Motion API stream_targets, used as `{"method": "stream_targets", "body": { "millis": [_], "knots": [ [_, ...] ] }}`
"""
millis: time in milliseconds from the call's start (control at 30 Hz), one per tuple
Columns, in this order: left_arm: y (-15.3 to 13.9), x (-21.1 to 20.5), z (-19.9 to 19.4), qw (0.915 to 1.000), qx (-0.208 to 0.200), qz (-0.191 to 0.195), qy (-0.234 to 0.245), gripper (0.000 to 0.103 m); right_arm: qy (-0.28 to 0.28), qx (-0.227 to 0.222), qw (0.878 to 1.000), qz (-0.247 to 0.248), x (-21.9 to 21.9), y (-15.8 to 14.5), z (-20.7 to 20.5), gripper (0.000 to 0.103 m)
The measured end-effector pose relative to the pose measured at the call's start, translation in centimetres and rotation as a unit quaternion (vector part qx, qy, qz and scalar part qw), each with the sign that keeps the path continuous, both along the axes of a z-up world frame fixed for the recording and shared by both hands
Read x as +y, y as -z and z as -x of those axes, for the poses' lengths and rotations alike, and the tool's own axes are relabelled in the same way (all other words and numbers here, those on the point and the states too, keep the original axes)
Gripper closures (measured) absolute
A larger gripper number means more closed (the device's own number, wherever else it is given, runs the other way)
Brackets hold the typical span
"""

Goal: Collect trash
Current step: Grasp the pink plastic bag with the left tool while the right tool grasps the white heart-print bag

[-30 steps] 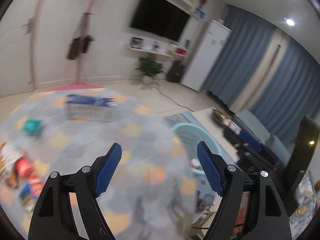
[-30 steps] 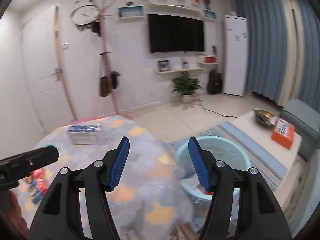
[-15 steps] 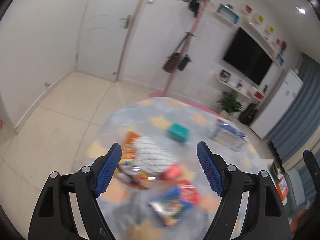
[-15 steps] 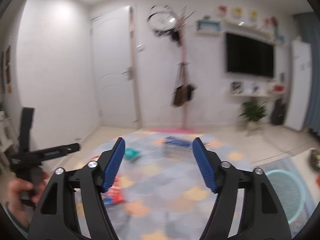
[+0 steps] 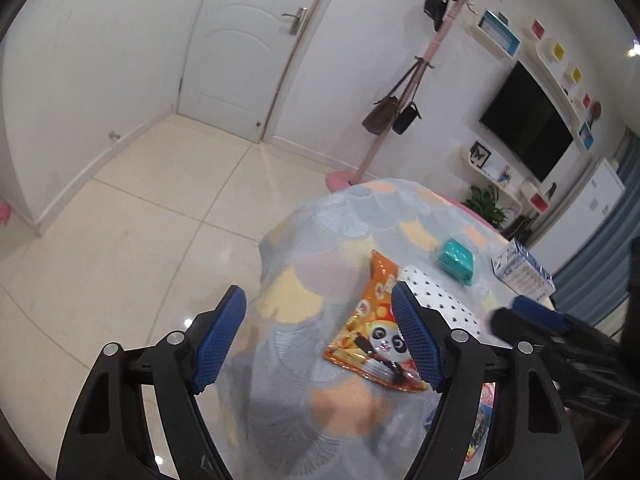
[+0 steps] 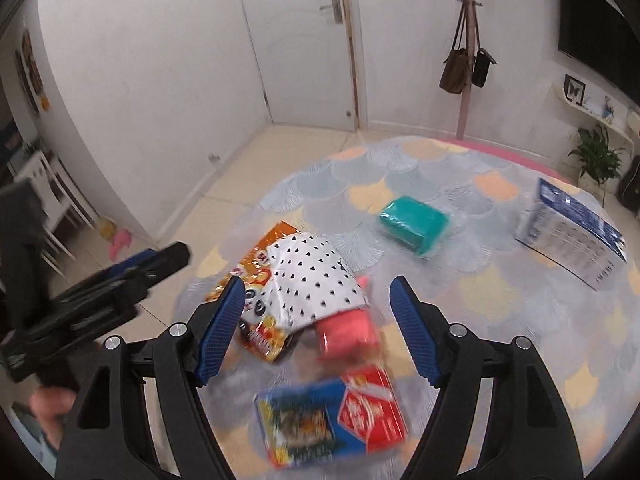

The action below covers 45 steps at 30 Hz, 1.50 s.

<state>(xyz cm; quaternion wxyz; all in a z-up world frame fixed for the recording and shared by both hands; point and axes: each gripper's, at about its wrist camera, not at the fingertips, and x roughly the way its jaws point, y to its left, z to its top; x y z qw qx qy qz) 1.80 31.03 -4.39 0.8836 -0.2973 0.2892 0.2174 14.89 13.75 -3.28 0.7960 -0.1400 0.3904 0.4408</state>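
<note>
Trash lies on a round table with a patterned cloth [image 6: 500,320]. An orange panda snack bag [image 5: 372,336] lies partly under a white black-dotted bag [image 6: 312,280]. A pink-red packet [image 6: 348,330] and a blue-and-red packet [image 6: 332,420] lie nearer. My left gripper [image 5: 318,340] is open and empty above the table's left edge, the orange bag between its fingers in view. My right gripper [image 6: 318,330] is open and empty above the pile. The left gripper also shows in the right wrist view [image 6: 100,300].
A teal box [image 6: 414,224] and a blue-white tissue carton [image 6: 572,236] stand further back on the table. Beyond are tiled floor [image 5: 140,220], a white door [image 5: 240,48], a pink coat stand with bags [image 5: 384,120] and a wall TV [image 5: 528,132].
Both grippers have swung left from the blue basket side and tilted down over the trash pile. Both stay open and empty.
</note>
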Motion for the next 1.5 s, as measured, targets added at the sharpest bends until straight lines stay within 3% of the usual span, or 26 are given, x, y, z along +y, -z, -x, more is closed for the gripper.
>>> {"method": "stream_targets", "body": {
  "millis": [100,167,233,267,500,767,933,1133,1233,1433,1500],
  "knots": [
    [0.3,0.4,-0.2,1.0,-0.004,0.001,0.007,0.03,-0.002,-0.002,1.0,0.03,1.7,1.5,-0.5,0.036],
    [0.5,0.4,-0.4,0.9999,-0.008,0.002,0.014,0.03,0.0,-0.002,0.999,0.046,2.2,2.5,-0.6,0.045],
    [0.7,0.5,-0.6,0.9998,-0.008,0.004,0.02,0.03,0.001,0.002,0.999,0.053,2.5,3.2,-0.8,0.06],
    [0.9,0.5,-0.9,0.9996,-0.009,0.006,0.027,0.03,0.005,-0.001,0.998,0.056,2.5,3.5,-0.9,0.062],
    [1.7,-1.6,-3.7,0.9945,0.017,-0.005,0.104,0.03,0.004,0.026,0.999,0.02,0.4,3.1,-1.2,0.086],
    [1.5,-4.8,-4.7,0.9891,0.026,-0.035,0.141,0.029,0.03,0.055,0.997,-0.055,-4.1,1.3,-1.4,0.088],
    [1.1,-5.5,-4.7,0.9872,0.015,-0.024,0.157,0.029,0.05,0.068,0.991,-0.108,-7.0,-0.8,-2.0,0.088],
    [1.1,-7.4,-6.6,0.9807,0.009,0.014,0.195,0.03,0.081,0.045,0.988,-0.122,-10.0,-2.7,-2.0,0.088],
    [1.6,-8.9,-8.2,0.9779,0.035,0.014,0.206,0.03,0.09,0.044,0.987,-0.125,-11.1,-3.0,-2.1,0.088],
    [2.6,-10.4,-11.6,0.9726,0.08,0.016,0.218,0.044,0.106,0.048,0.985,-0.127,-12.8,-2.8,-2.7,0.088],
    [2.8,-11.3,-12.5,0.9714,0.095,-0.01,0.217,0.047,0.114,0.05,0.984,-0.131,-13.8,-2.7,-3.1,0.088]
  ]
}}
